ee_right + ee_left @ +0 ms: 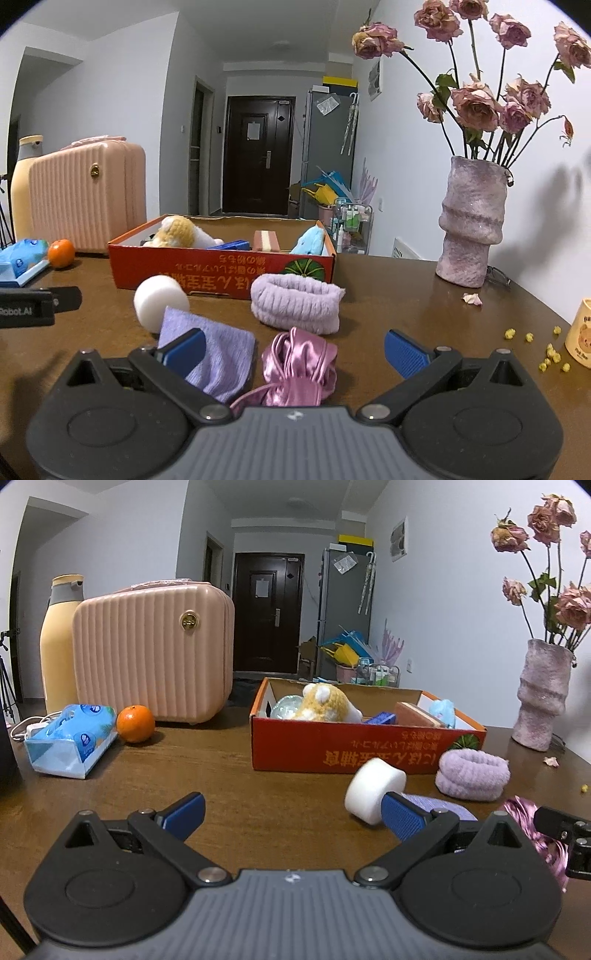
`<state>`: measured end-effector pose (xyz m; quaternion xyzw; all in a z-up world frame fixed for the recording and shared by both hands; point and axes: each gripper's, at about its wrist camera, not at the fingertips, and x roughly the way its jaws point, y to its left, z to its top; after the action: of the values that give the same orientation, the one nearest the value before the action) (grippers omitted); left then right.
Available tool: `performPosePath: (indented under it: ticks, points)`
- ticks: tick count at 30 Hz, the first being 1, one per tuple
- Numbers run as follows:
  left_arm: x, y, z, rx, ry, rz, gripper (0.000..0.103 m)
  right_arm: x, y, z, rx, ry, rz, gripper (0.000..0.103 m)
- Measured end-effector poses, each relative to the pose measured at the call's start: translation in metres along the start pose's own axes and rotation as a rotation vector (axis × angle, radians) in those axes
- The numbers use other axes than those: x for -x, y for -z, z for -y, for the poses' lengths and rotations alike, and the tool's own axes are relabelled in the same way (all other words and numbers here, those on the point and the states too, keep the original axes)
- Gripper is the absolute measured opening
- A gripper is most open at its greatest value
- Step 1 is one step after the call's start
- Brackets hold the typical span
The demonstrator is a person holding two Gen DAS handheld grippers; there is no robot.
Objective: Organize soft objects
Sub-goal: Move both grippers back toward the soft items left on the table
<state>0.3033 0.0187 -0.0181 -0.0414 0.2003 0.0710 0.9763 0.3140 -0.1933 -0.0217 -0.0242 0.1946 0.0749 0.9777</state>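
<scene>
- right gripper point(295, 350) sitting low over the table point(406, 314), fingers spread wide, gripping nothing; pink satin scrunchie point(299, 369) lying right between the fingertips, so this is looking like the pick-approach step
- lilac cloth point(210, 358) lying just beside the scrunchie, partly under the left finger; next move is calling for closing on the satin only, not snagging the cloth
- left gripper point(291, 816) also hovering low and level, fingers apart, empty; white sponge roll point(373, 794) touching or just behind its right finger, cannot tell which
- purple fuzzy headband point(295, 306) resting farther out, close in front of the red box point(221, 269)
- box already holding a yellow plush point(177, 230) and a blue plush point(310, 242); four soft items waiting outside, so judging the task about midway
- orange point(135, 723) and tissue pack point(70, 738) sitting well apart to the left
</scene>
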Motion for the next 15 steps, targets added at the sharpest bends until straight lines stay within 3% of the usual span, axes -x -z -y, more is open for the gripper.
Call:
performPosePath:
  ticks: [15]
  points:
    - [0.031, 0.016, 0.003, -0.028, 0.042, -0.023, 0.103, 0.034, 0.017, -0.001, -0.027, -0.03, -0.031, 0.103]
